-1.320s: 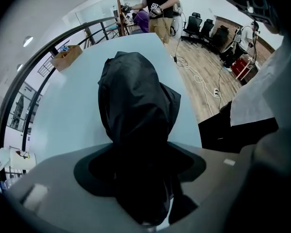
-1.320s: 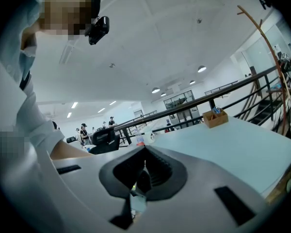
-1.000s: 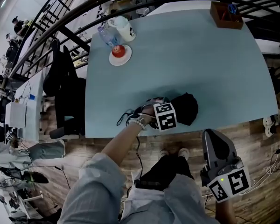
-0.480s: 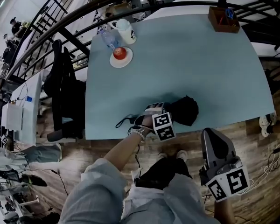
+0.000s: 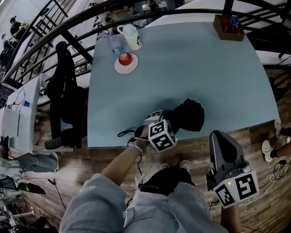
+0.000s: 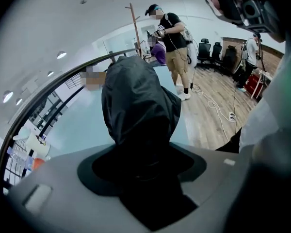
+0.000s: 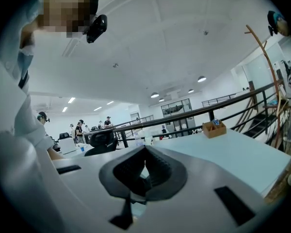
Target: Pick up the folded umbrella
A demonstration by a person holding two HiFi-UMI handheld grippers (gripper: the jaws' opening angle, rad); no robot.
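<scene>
Left gripper [image 5: 168,124]: jaws clamped on the near end of the folded umbrella, probably to get a firm hold before lifting.
Folded umbrella [image 5: 188,114]: black, its crumpled fabric bunched into a soft lump; it lay on the pale blue table [image 5: 199,62] by the front edge.
Right gripper [image 7: 144,173]: jaws together and empty, held low off the table, apparently idle.

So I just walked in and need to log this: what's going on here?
A person is working with two handheld grippers. The left gripper has its jaws closed on the black folded umbrella at the near edge of the blue table. The right gripper hangs off the table, jaws together, holding nothing.
</scene>
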